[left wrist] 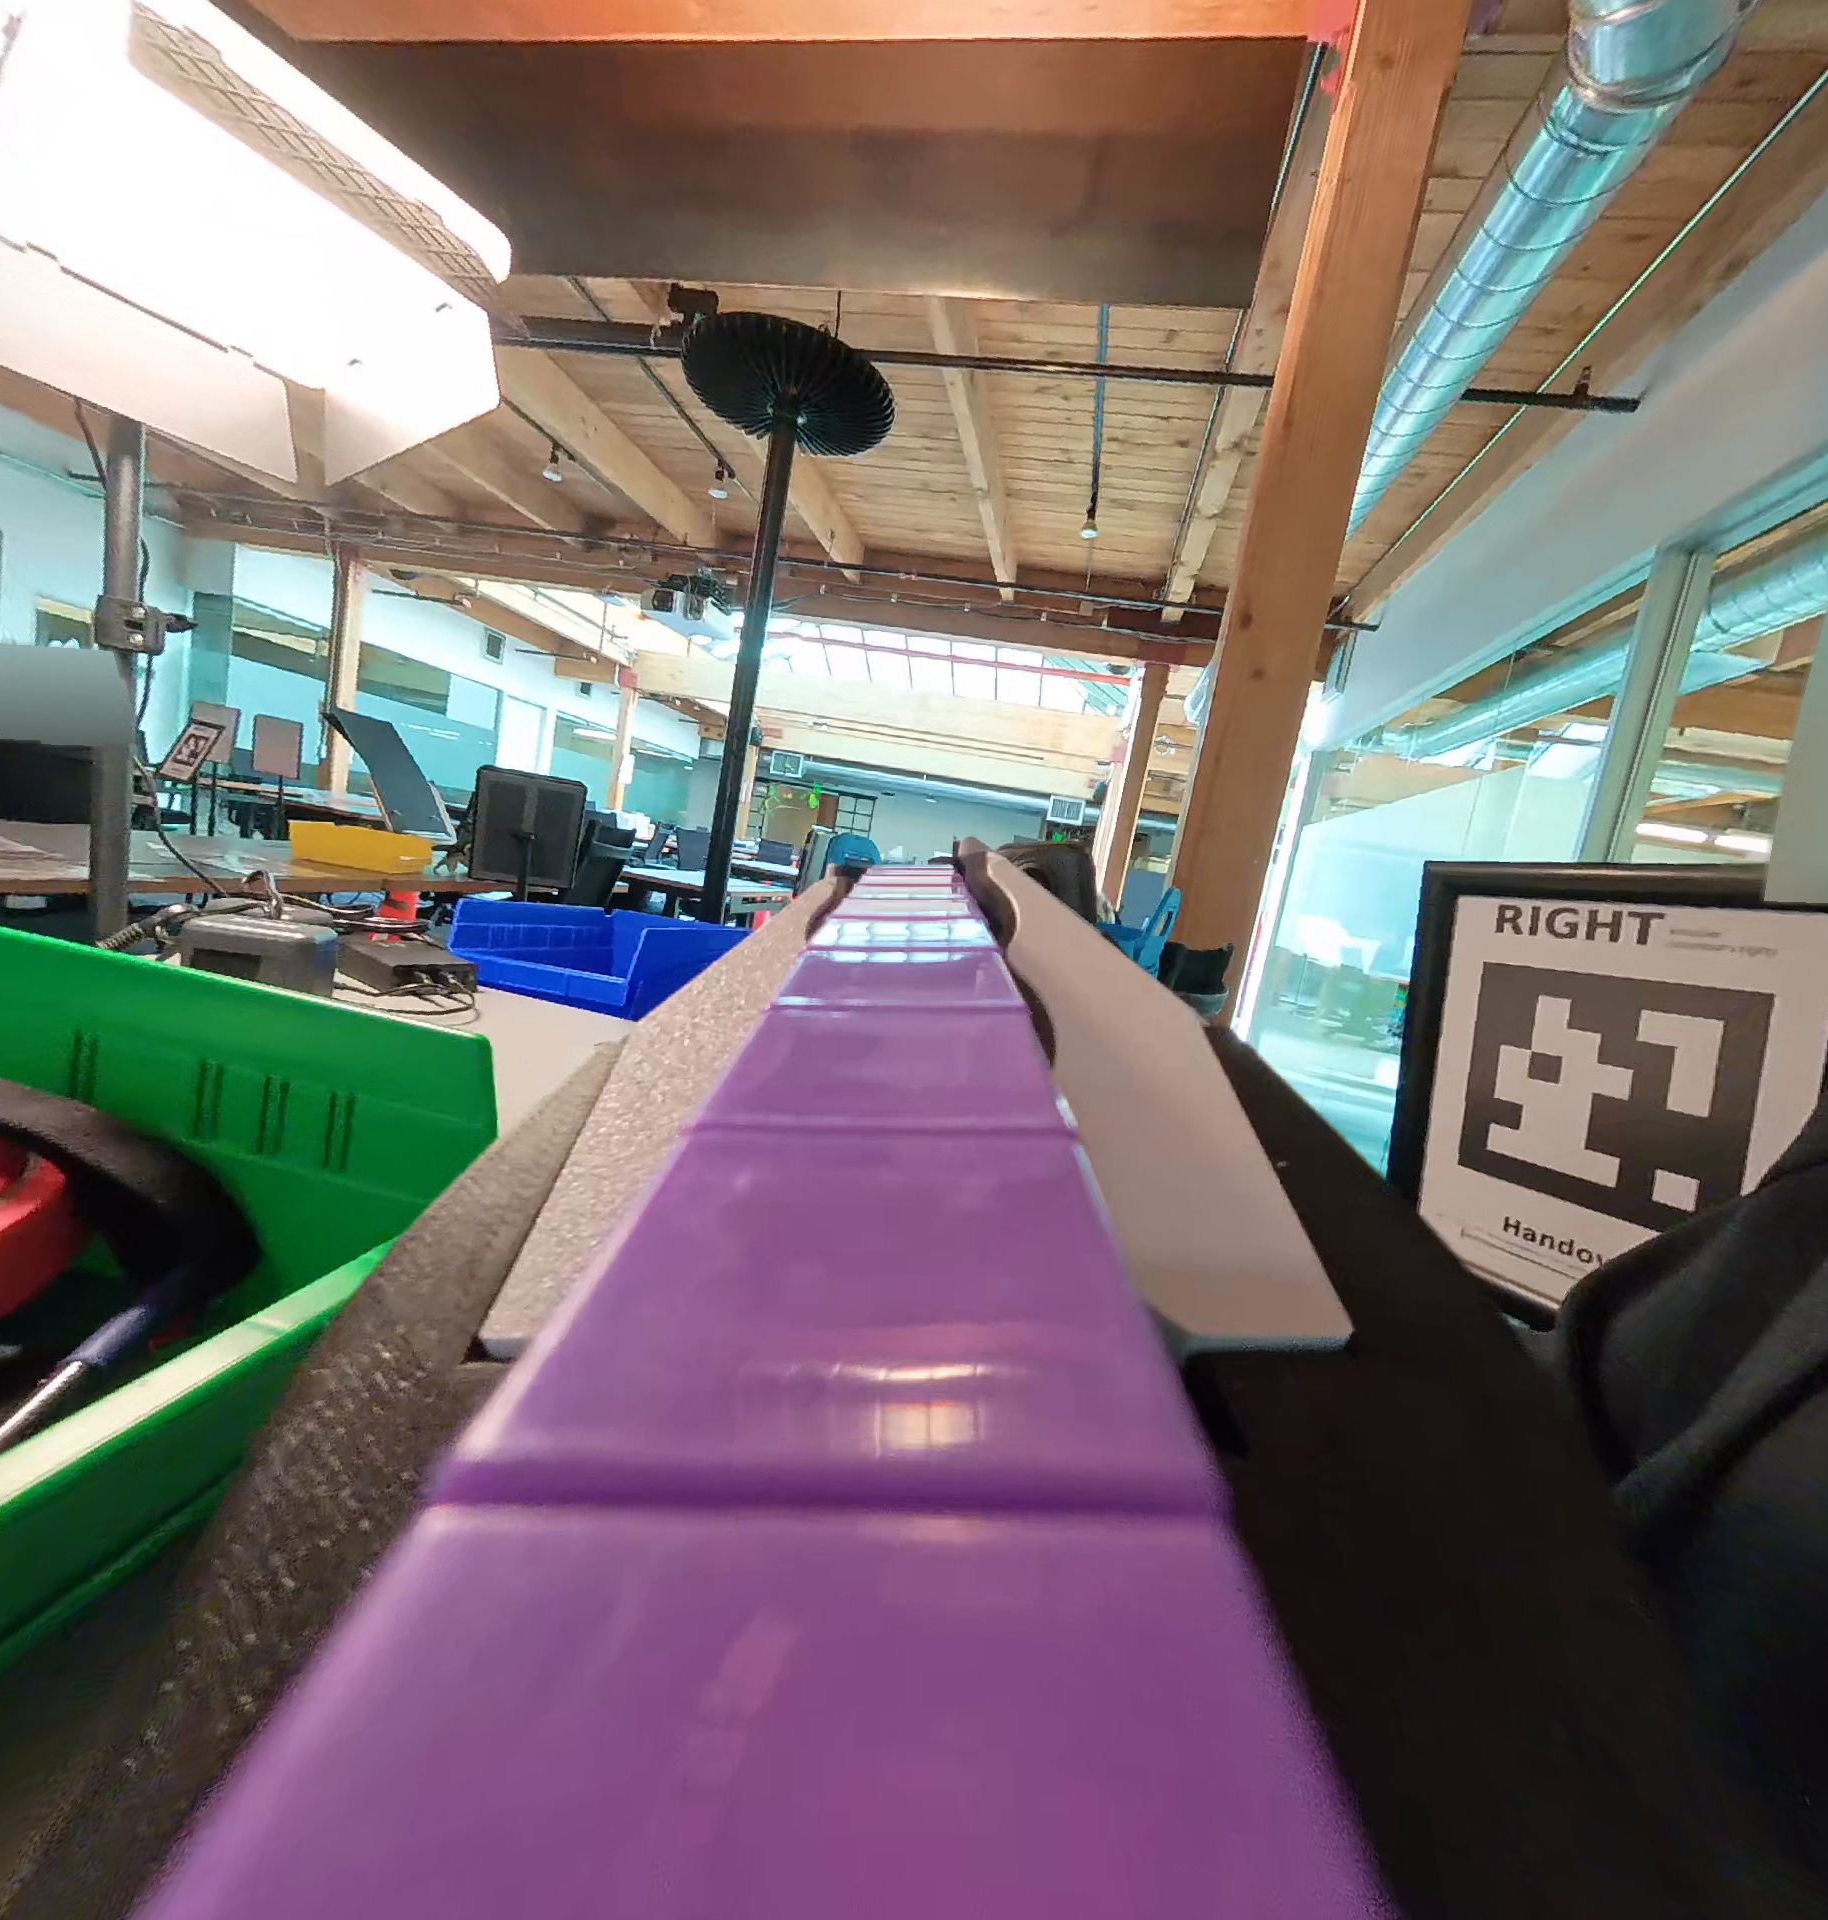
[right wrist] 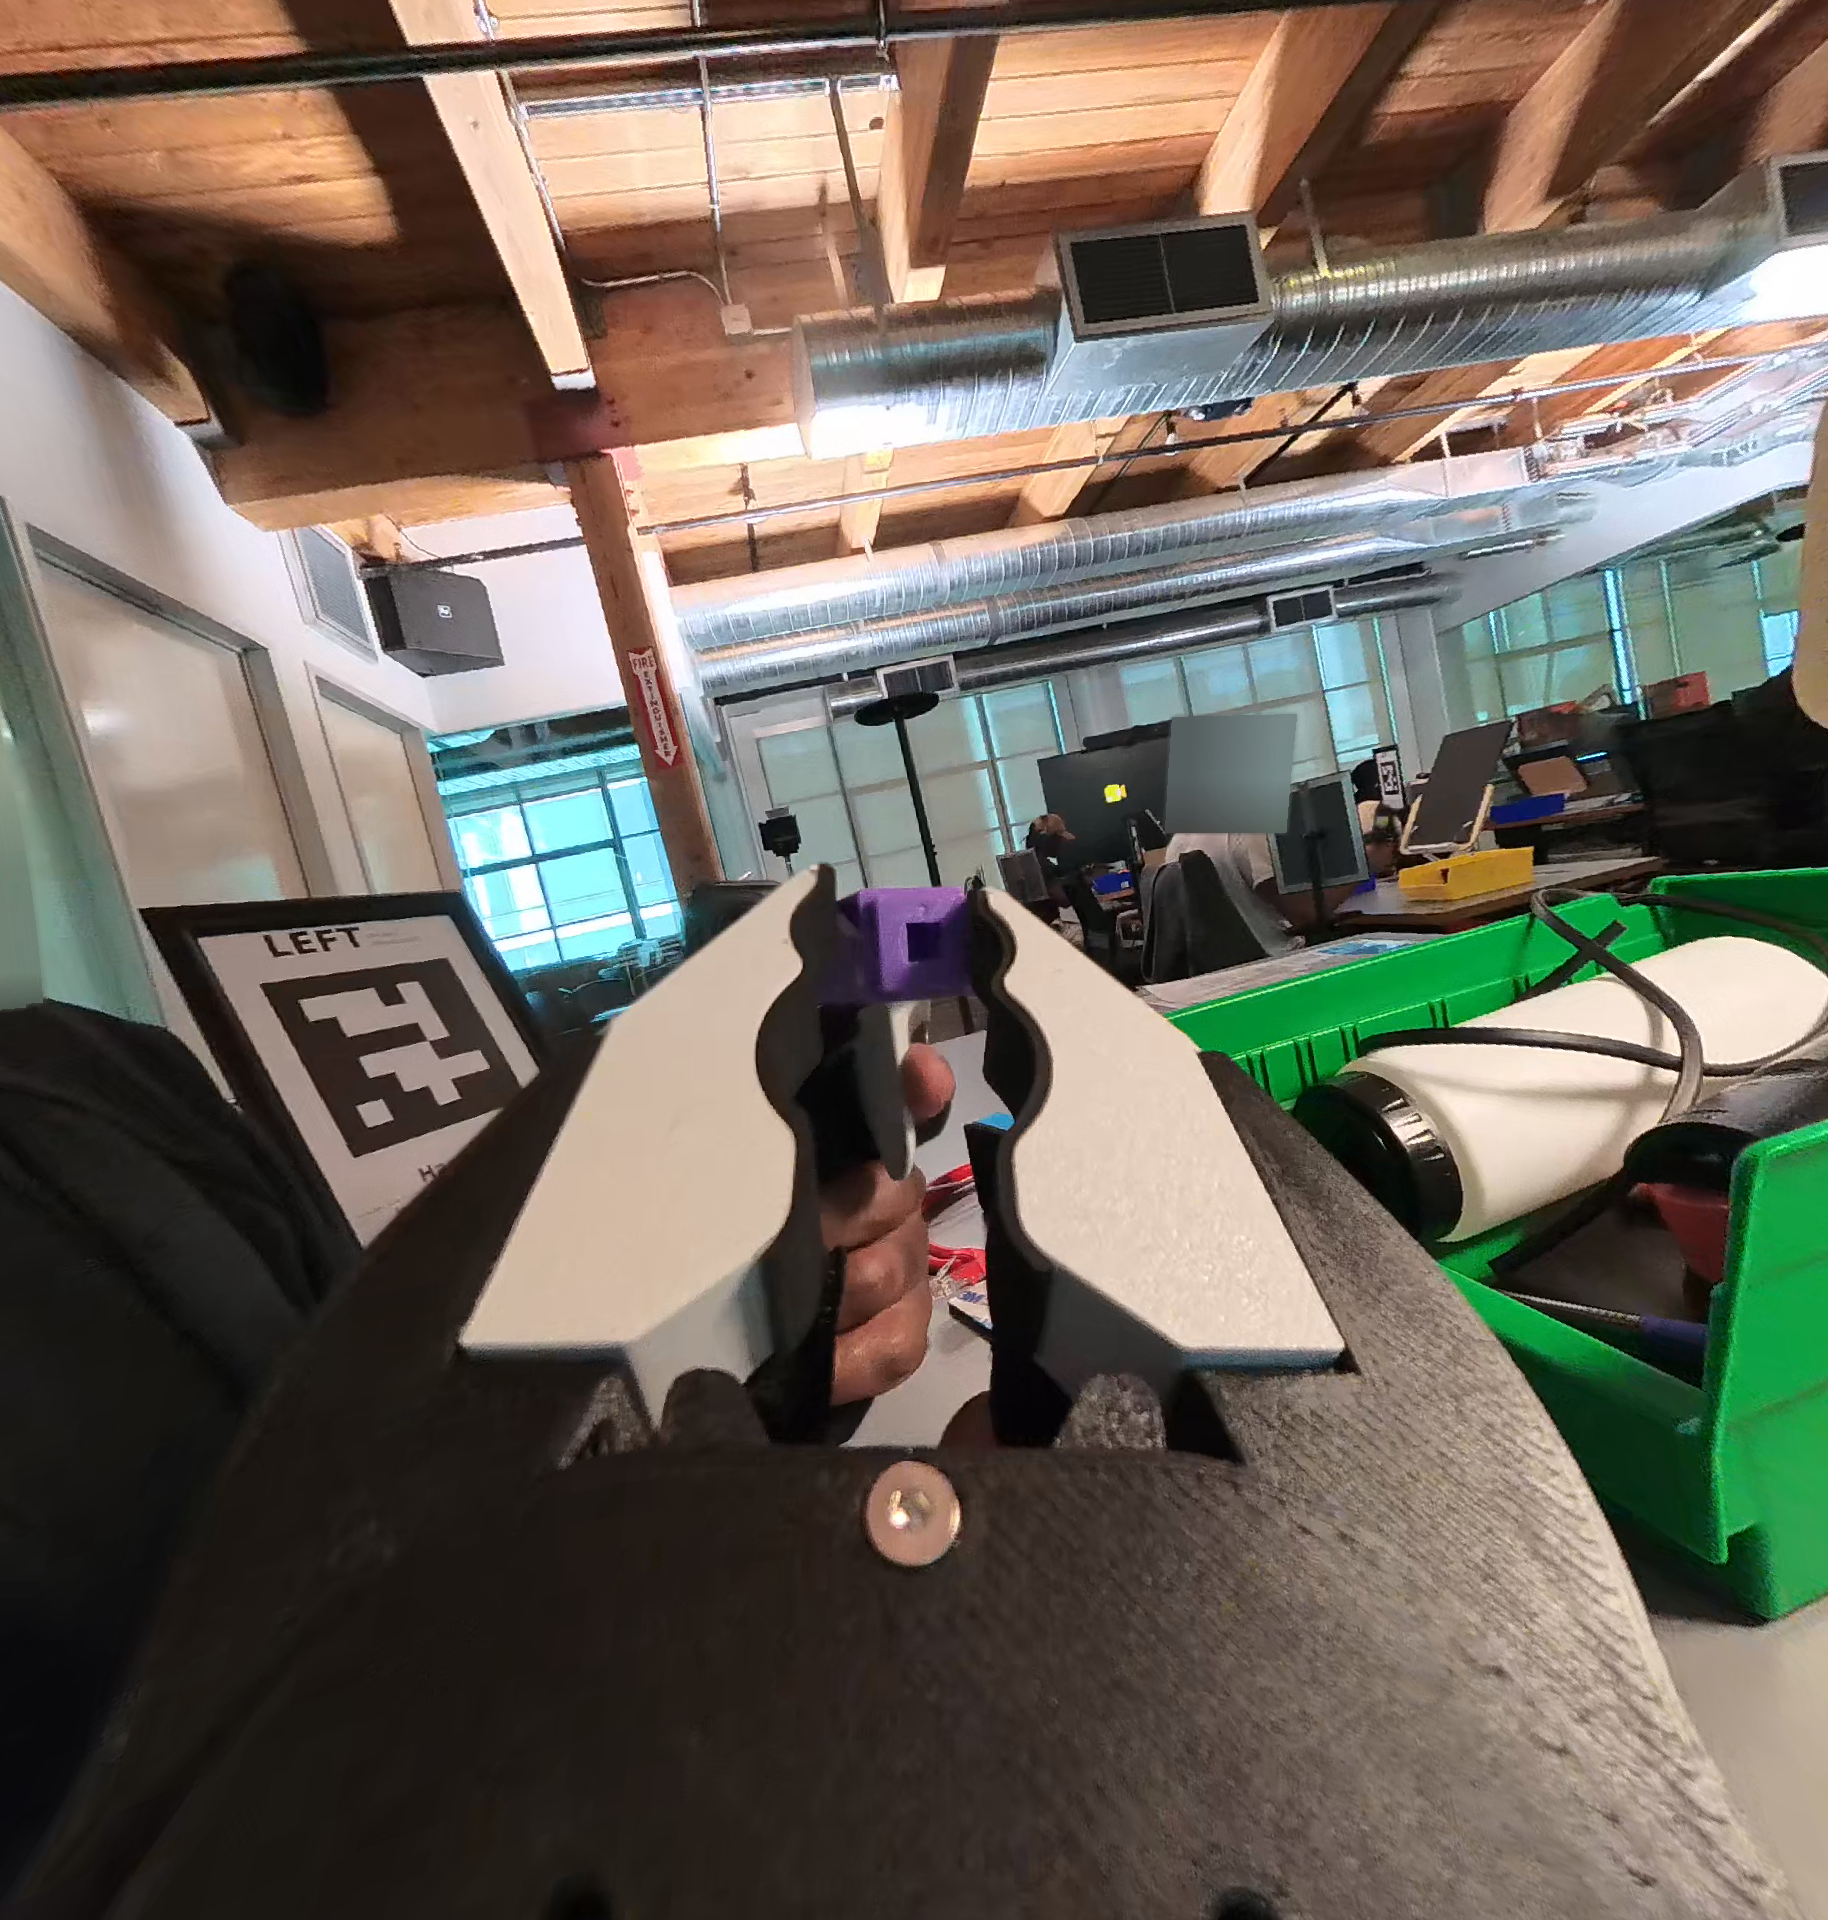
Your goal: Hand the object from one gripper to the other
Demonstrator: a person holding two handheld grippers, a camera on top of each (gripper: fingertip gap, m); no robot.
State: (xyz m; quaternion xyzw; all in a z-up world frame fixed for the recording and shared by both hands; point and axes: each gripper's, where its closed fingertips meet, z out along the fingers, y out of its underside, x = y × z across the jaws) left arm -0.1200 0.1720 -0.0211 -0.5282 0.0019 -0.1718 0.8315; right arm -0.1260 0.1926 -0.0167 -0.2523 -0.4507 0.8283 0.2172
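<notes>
Purple segmented bar (left wrist: 889,1351) runs lengthwise between your left gripper (left wrist: 905,883) jaws, clamped. Your right gripper (right wrist: 905,935) pinches its far end, both closed so the bar stays supported mid-handover.

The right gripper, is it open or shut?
Shut: the right gripper pinches the purple block's end between its fingertips.

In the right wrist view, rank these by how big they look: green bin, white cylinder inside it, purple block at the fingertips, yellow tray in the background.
1. green bin
2. white cylinder
3. purple block and yellow tray look alike; the tray sits much farther from the camera, so their order is unsure.
</notes>
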